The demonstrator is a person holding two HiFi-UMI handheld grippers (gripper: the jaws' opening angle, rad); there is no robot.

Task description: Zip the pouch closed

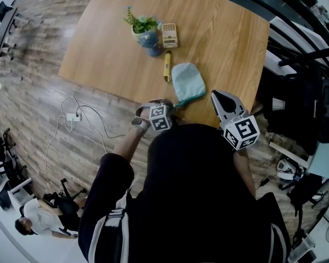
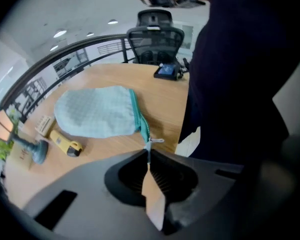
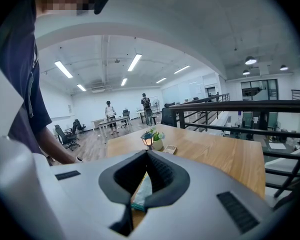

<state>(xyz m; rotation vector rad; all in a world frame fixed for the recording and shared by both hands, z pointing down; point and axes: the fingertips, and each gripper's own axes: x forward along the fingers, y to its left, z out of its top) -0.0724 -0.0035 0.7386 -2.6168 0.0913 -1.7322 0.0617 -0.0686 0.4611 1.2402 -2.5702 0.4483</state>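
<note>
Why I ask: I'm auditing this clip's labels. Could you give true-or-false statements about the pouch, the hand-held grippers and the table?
The left hand-held gripper is shut on the zipper pull of the pouch. True.
The pouch hangs in the air. False: it lies flat on the table.
The right hand-held gripper grips the pouch. False: its jaws are shut with nothing between them.
A potted plant stands on the table. True.
</note>
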